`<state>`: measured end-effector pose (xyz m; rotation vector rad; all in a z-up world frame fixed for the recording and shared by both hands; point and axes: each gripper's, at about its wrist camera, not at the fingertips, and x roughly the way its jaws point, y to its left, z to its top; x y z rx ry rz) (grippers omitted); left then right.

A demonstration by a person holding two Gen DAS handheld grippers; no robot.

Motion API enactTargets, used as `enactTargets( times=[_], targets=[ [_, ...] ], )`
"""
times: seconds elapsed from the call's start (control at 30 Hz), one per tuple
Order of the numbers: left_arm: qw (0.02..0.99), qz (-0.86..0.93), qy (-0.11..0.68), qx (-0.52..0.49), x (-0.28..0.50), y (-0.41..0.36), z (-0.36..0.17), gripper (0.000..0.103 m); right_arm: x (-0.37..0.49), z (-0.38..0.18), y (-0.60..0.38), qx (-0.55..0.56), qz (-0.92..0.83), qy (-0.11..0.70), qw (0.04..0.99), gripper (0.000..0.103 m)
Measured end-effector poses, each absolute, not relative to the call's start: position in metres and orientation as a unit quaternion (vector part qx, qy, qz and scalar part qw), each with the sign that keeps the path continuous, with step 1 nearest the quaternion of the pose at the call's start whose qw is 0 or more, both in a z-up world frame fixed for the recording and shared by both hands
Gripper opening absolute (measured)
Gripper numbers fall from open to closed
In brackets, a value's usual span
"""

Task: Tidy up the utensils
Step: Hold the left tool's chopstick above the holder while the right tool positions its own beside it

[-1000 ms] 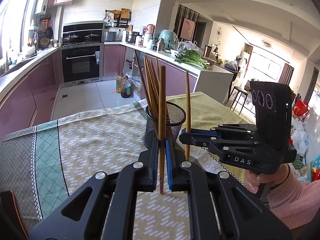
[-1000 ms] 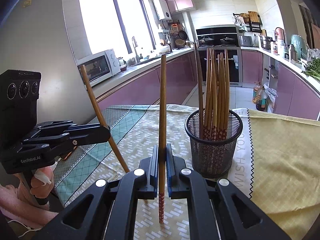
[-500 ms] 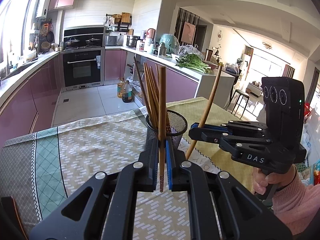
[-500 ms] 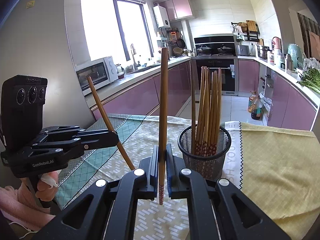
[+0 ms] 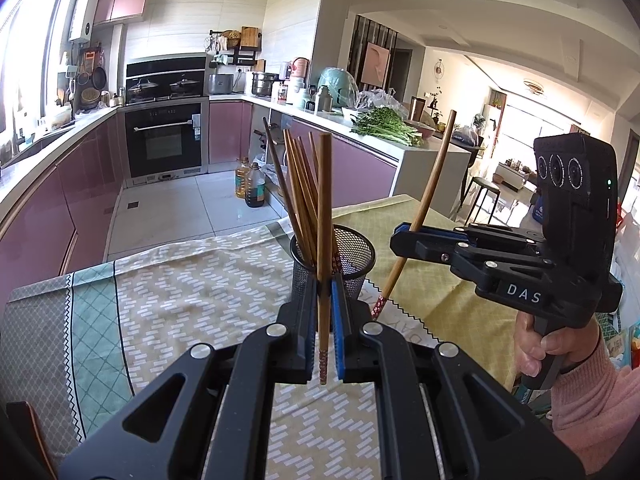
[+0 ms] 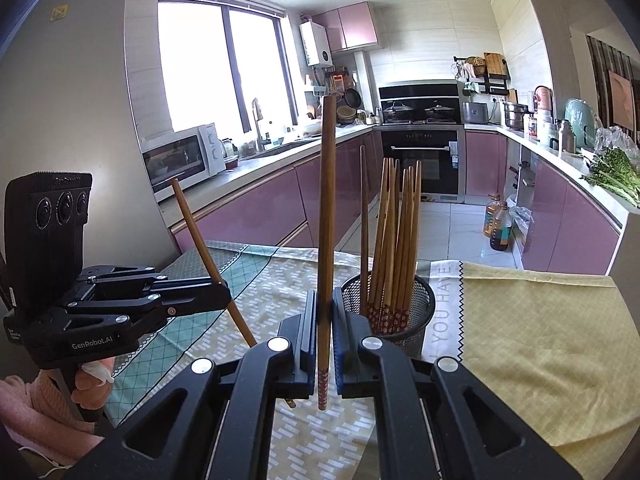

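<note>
A black mesh holder (image 5: 354,254) (image 6: 425,307) stands on the table with several wooden chopsticks (image 5: 298,188) (image 6: 394,240) upright in it. My left gripper (image 5: 325,280) (image 6: 224,296) is shut on one chopstick (image 5: 324,208), which stands upright just in front of the holder; in the right wrist view that chopstick (image 6: 196,226) leans left. My right gripper (image 6: 325,300) (image 5: 402,236) is shut on another chopstick (image 6: 327,200) (image 5: 434,180); it leans to the right, just right of the holder, with its patterned tip low. Both chopsticks hang above the cloth.
A patterned tablecloth (image 5: 192,280) with a yellow section (image 6: 540,320) covers the table. A person's hand in a pink sleeve (image 5: 592,392) holds the right gripper. Kitchen counters, an oven (image 5: 164,148), oil bottles (image 6: 498,224) on the floor and a microwave (image 6: 180,160) lie beyond.
My right gripper has risen a little and drawn back from the holder. Its chopstick, upright in the left wrist view a second ago, now leans right. The left gripper holds still.
</note>
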<state>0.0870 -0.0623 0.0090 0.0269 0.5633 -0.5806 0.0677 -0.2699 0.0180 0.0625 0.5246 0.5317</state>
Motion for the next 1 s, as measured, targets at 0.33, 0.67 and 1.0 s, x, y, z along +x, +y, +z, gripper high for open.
enactTargets(
  times=[0.33, 0.67, 1.0],
  targets=[
    [0.920, -0.282, 0.270, 0.014, 0.089, -0.064, 0.013, 0.008, 0.068, 0.020, -0.271, 0.027, 0.255, 0.249, 0.934, 0.006],
    [0.924, -0.280, 0.259, 0.016, 0.091, -0.066, 0.021, 0.008, 0.066, 0.026, -0.272, 0.023, 0.251, 0.239, 0.938, 0.006],
    [0.927, -0.284, 0.244, 0.013, 0.092, -0.065, 0.032, 0.008, 0.068, 0.035, -0.269, 0.014, 0.252, 0.227, 0.941, 0.006]
  ],
)
